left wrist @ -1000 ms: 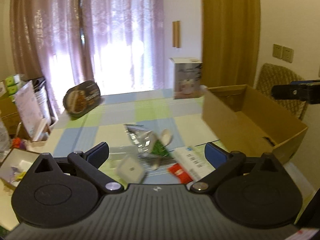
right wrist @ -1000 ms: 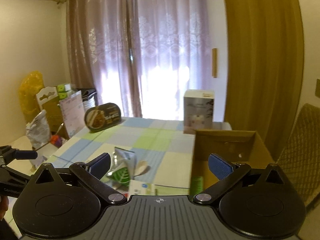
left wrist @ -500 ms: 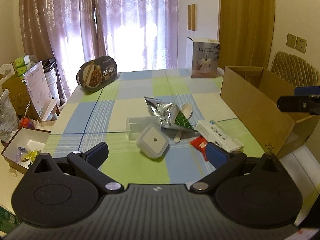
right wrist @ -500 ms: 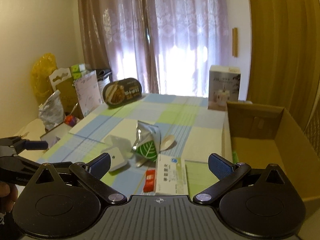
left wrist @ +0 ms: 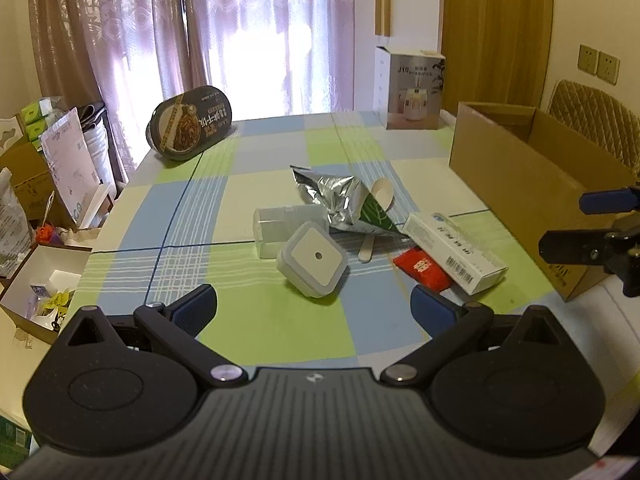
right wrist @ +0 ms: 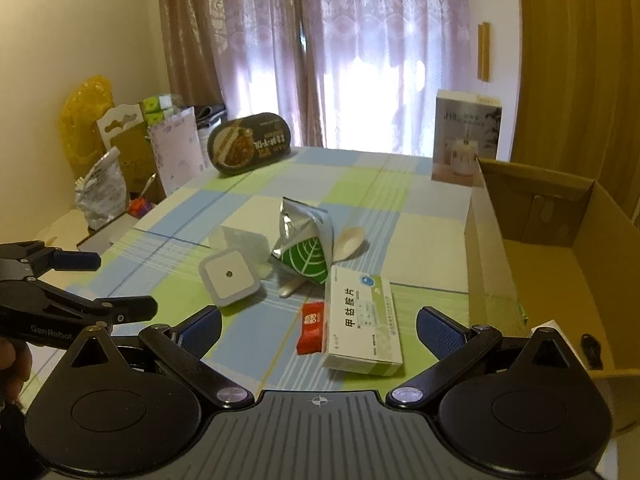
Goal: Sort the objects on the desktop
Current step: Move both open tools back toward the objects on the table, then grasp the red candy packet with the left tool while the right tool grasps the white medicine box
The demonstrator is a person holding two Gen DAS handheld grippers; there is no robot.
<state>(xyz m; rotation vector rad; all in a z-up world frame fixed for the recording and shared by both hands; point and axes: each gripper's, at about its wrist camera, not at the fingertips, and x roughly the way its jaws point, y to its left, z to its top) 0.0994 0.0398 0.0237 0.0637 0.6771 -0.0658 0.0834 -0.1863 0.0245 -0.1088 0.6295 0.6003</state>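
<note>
Both my grippers hover with jaws wide, holding nothing — left gripper (left wrist: 314, 306), right gripper (right wrist: 319, 326). On the checked surface (left wrist: 256, 328), left to right: white square device (left wrist: 313, 258), foil pouch (left wrist: 344, 204), red packet (left wrist: 420, 266), medicine box (right wrist: 362, 326), then the cardboard box (right wrist: 536, 264) — seemingly almost empty.

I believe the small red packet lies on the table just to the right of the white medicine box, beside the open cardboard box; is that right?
Not quite: the red packet lies just left of the white medicine box, touching its long edge. The right wrist view shows this. The medicine box itself lies beside the open cardboard box.
</note>
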